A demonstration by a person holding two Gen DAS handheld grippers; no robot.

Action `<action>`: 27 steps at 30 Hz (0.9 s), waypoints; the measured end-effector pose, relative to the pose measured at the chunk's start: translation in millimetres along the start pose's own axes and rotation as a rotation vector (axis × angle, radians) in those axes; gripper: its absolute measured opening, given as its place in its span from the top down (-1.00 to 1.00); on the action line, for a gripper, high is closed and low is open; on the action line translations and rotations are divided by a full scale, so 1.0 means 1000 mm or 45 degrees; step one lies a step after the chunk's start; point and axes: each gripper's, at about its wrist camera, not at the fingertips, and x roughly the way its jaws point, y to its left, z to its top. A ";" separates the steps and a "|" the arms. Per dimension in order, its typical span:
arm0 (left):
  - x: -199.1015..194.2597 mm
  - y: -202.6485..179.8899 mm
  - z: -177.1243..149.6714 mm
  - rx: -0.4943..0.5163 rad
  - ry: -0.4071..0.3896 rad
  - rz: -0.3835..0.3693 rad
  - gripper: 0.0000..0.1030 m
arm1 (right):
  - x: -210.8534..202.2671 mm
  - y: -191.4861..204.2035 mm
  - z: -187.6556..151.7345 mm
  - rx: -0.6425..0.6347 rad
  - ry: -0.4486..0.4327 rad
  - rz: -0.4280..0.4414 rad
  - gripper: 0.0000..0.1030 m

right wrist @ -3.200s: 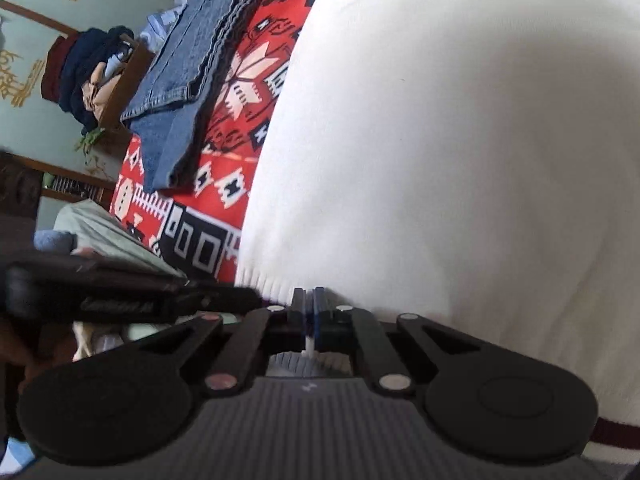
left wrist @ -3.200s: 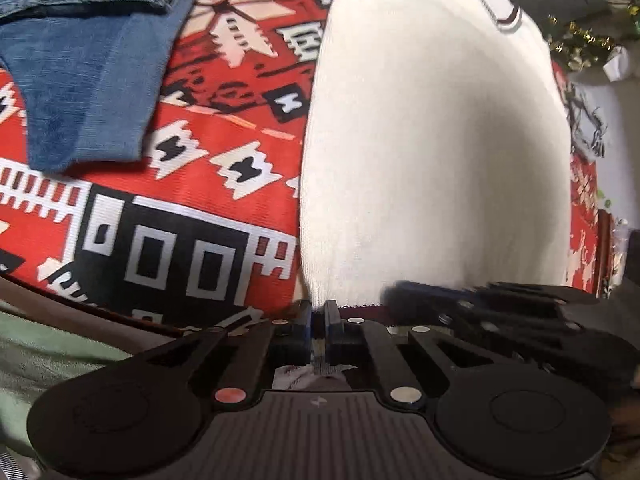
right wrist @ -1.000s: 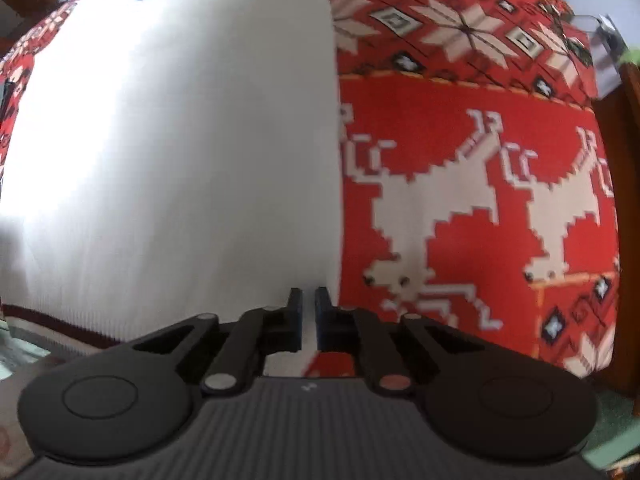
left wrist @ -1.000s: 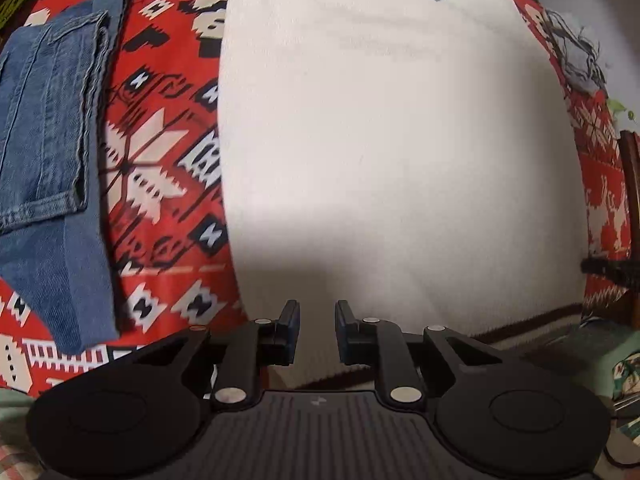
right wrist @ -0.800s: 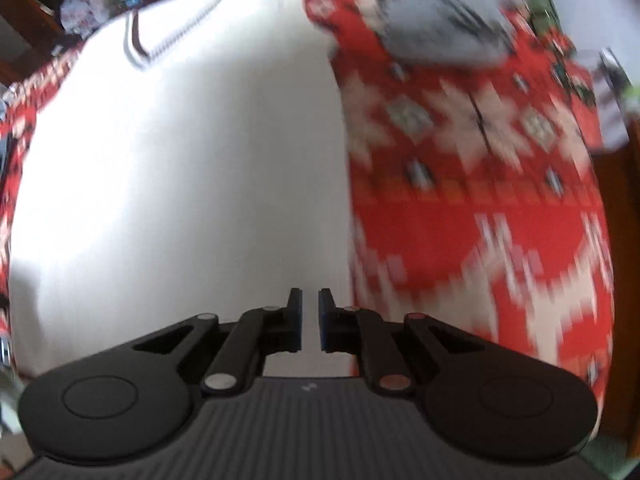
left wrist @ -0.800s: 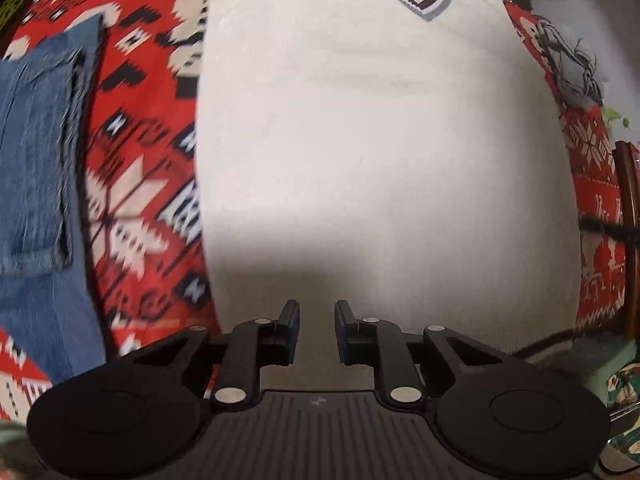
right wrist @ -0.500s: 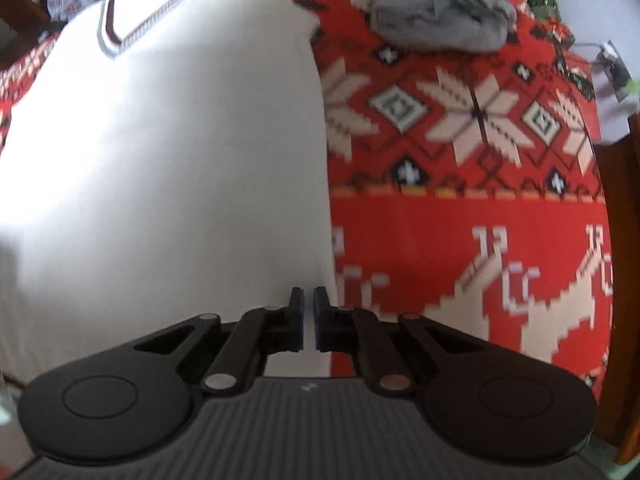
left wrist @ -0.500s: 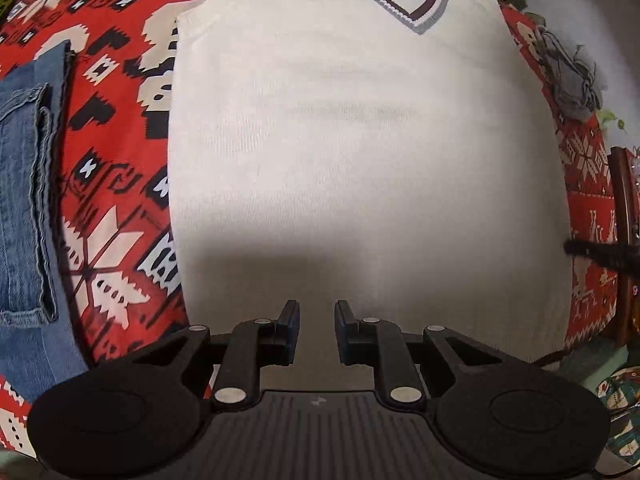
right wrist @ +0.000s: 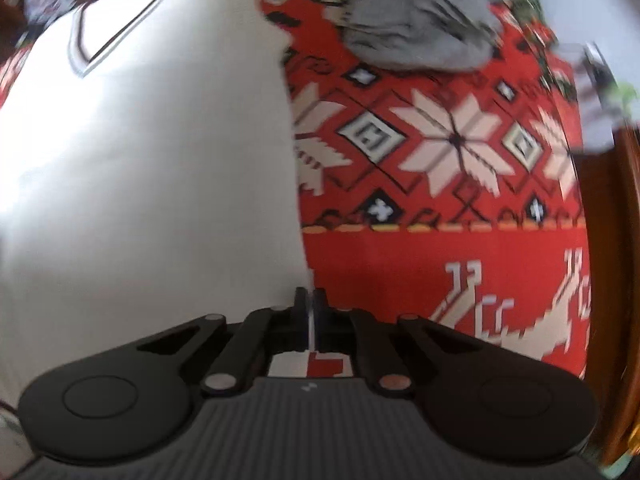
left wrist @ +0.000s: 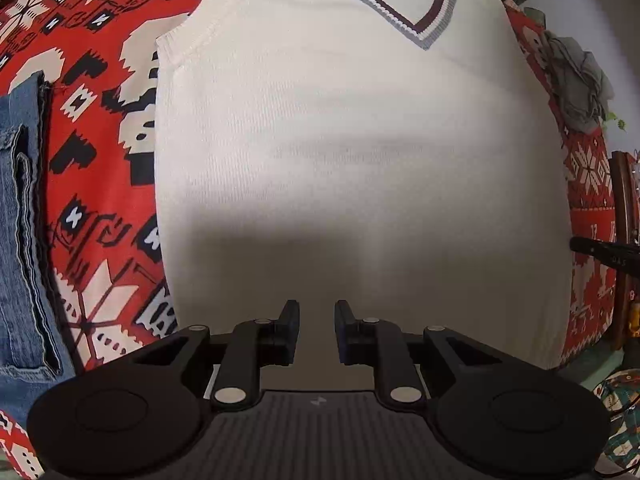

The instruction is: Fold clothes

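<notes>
A cream V-neck sweater vest (left wrist: 352, 128) lies flat across the middle of the left wrist view, its maroon-and-grey collar (left wrist: 424, 28) at the top, on a red patterned blanket (left wrist: 100, 184). Folded blue jeans (left wrist: 20, 240) sit at the left edge, a crumpled grey garment (left wrist: 576, 88) at the upper right. The left gripper (left wrist: 316, 320) hovers over the vest's lower part, fingers parted and empty. The right gripper (right wrist: 310, 308) is pinched nearly closed at the vest's side edge (right wrist: 296, 184) — whether fabric is caught, I cannot tell.

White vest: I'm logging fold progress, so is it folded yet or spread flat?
Spread flat. The white vest lies open on the red blanket, V-neck and armhole showing.
</notes>
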 end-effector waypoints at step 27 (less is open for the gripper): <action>0.018 0.000 0.049 -0.034 -0.001 -0.049 0.65 | 0.073 0.002 0.125 0.011 -0.202 0.063 0.81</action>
